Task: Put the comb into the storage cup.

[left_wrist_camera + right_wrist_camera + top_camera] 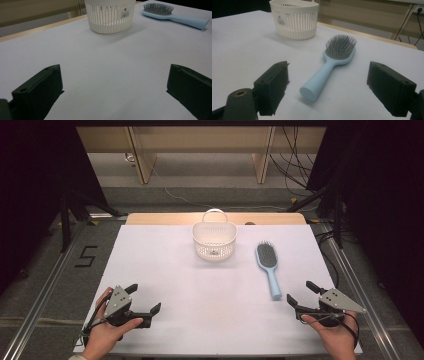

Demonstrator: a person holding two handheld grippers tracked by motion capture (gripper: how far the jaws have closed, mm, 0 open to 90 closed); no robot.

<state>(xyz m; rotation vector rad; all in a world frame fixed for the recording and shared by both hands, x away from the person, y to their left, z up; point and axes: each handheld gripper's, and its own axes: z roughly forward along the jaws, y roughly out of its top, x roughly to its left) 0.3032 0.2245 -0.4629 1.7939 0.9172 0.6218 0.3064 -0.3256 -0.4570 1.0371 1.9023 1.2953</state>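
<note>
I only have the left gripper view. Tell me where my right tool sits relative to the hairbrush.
Observer: In the high view the right tool rests near the table's front right corner, just right of the hairbrush handle end, apart from it.
Operator: Report its jaws.
Observer: Wide open, nothing between them; the right gripper view looks straight at the handle's butt end.
Operator: Say which way the bristles face.
Observer: Up, with the head pointing toward the table's far side.
Operator: Check the basket.
Observer: From above, the white basket has a handle loop on its far rim.

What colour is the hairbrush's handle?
Light blue, like the rest of the hairbrush body; the bristles are dark grey. It shows best in the right gripper view.
</note>
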